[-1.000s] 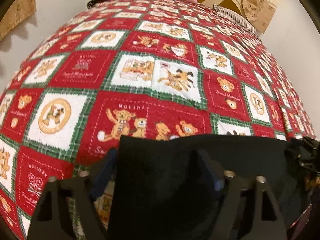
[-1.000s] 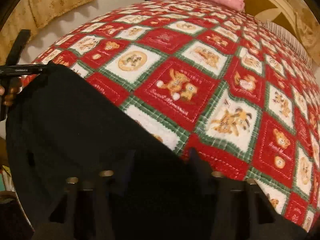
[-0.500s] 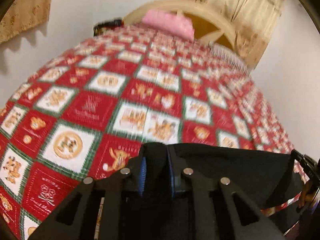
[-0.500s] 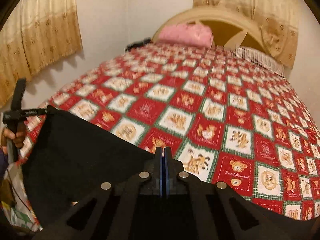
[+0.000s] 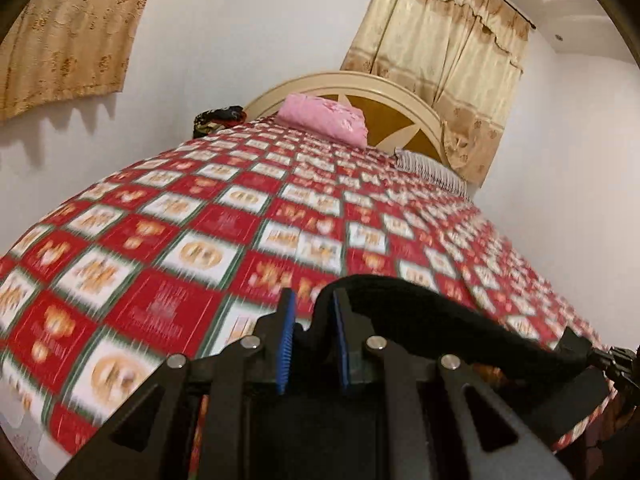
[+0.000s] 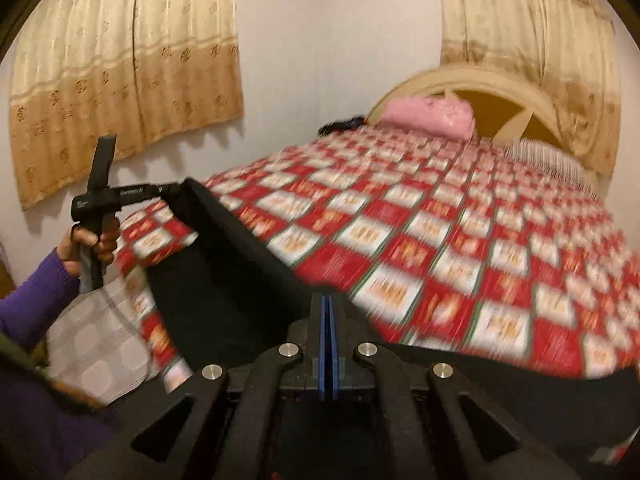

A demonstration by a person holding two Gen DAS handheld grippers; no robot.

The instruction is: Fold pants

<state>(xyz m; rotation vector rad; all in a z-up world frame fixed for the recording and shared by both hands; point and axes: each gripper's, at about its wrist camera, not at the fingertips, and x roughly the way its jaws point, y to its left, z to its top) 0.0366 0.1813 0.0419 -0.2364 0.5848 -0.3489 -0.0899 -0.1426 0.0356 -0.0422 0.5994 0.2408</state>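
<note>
Both grippers, left [image 5: 310, 344] & right [image 6: 328, 344], clamp black cloth pants [image 6: 224, 280] above red-check teddy quilt [image 6: 440, 240]; keep edge taut, level.

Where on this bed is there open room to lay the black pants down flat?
The middle of the red patchwork teddy-bear quilt lies bare, from the black pants at the near edge up toward the pink pillow. It is crowded only at the headboard end: that pillow, a striped pillow, a dark bundle.
</note>
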